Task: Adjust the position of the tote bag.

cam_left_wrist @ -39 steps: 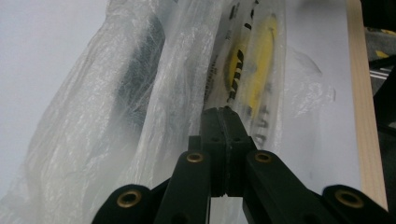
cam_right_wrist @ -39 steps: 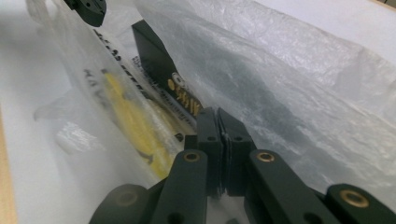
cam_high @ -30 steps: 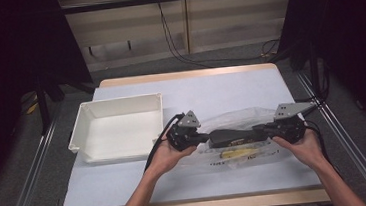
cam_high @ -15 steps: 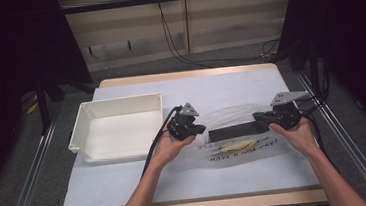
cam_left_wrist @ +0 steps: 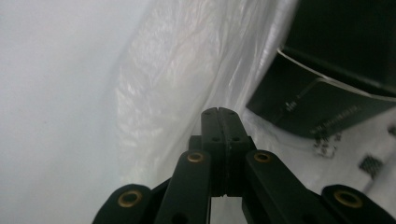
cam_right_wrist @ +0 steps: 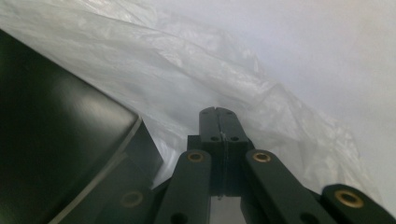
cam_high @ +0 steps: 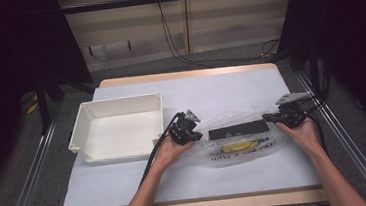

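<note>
**Bag pinched at both ends, box inside**

Near edge of the table (cam_high: 128, 188): the person's forearms come in from 6 o'clock. Left gripper (cam_high: 186, 130) sits at the bag's 9 o'clock end, right gripper (cam_high: 286, 116) at its 3 o'clock end. Both jaw pairs are pressed fully together; each looks clamped on a fold of the plastic bag (cam_high: 235, 148), though the film right at the tips is hard to make out.

Bag lies flat at table centre-right, with a black box (cam_high: 238, 129) inside and a yellow mark and printed text at its 6 o'clock side.

My read: the step is spreading or lifting the bag. Do it with even pull on both ends and level hands; the film is thin and could tear or slip at the pinch.

Materials: bag is clear, crinkly, glossy film. Box is flat, rectangular, smooth matte black with a pale edge line (cam_left_wrist: 327, 88).

Farther out, 9 o'clock of the bag: white tray (cam_high: 118, 131), rigid, shallow, rectangular, empty.
</note>
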Demonstrator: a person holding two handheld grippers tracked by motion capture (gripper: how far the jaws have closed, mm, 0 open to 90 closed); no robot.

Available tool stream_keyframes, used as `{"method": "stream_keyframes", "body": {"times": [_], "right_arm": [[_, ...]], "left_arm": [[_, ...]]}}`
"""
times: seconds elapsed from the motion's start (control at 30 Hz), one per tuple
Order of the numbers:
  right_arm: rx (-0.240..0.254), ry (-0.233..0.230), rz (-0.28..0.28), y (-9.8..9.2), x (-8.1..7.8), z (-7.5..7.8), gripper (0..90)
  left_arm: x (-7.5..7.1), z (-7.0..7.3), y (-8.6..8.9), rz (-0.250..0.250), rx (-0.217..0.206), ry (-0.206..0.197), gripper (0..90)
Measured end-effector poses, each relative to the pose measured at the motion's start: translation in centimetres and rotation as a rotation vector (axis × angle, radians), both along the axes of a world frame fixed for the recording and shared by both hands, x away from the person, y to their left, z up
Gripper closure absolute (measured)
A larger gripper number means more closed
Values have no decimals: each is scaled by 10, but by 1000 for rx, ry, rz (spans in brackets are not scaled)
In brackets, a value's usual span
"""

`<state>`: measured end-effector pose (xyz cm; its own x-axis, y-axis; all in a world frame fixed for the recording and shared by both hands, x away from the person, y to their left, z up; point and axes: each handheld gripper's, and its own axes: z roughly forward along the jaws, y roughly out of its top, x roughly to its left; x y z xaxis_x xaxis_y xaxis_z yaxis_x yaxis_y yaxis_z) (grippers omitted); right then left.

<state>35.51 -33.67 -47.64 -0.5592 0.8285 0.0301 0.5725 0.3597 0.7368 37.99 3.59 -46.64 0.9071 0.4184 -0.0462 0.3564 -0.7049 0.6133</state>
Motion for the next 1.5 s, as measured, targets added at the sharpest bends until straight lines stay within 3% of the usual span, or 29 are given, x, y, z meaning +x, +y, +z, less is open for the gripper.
{"method": "stream_keyframes", "body": {"times": [0.1,0.13,0.2,0.3,0.33,0.5,0.63,0.67,0.73,0.77,0.8,0.83,1.0,1.07,1.1,1.23,1.37,1.4,1.43,1.5], "right_arm": [[-9,10,-6,-4,-2,-5,900],[-13,12,-16,-5,-3,-6,900],[-14,29,-19,-5,-3,-7,900],[-29,35,-27,-6,-5,-8,900],[-33,23,-27,-7,-5,-8,900],[-25,24,-55,-15,-8,-9,900],[-47,9,-80,-24,-13,-9,900],[-65,3,-90,-23,-15,-8,900],[-75,1,-93,-21,-16,-8,900],[-75,-6,-86,-21,-16,-8,900],[-75,-6,-86,-21,-16,-8,900],[-46,-22,-73,-22,-18,-7,900],[-16,-85,-50,-19,-29,5,832],[-12,-98,-45,-19,-31,7,812],[18,-116,-38,-19,-38,10,766],[51,-157,-13,-17,-48,17,702],[100,-185,-2,-17,-57,25,679],[107,-192,0,-16,-58,27,674],[142,-196,26,-15,-63,30,657],[146,-203,35,-13,-68,32,651]], "left_arm": [[-2,-2,2,11,26,-4,900],[-4,-4,1,45,5,-7,900],[-4,-2,2,14,50,-29,900],[-9,-2,1,37,60,-55,900],[-9,0,3,20,87,-56,900],[-13,-1,12,28,93,-65,900],[-21,-1,16,42,107,-92,900],[-23,-1,14,44,125,-115,900],[-23,0,14,39,126,-109,900],[-20,0,16,44,110,-78,900],[-20,0,16,44,110,-78,900],[-19,1,17,34,118,-74,900],[-24,1,13,58,95,-104,825],[-24,4,14,33,72,-107,810],[-27,8,14,28,24,-103,798],[-32,18,16,-3,-52,-109,759],[-33,24,17,-11,-78,-117,733],[-34,26,17,-9,-102,-118,733],[-36,29,17,-24,-121,-122,721],[-37,31,15,-45,-138,-127,708]]}}
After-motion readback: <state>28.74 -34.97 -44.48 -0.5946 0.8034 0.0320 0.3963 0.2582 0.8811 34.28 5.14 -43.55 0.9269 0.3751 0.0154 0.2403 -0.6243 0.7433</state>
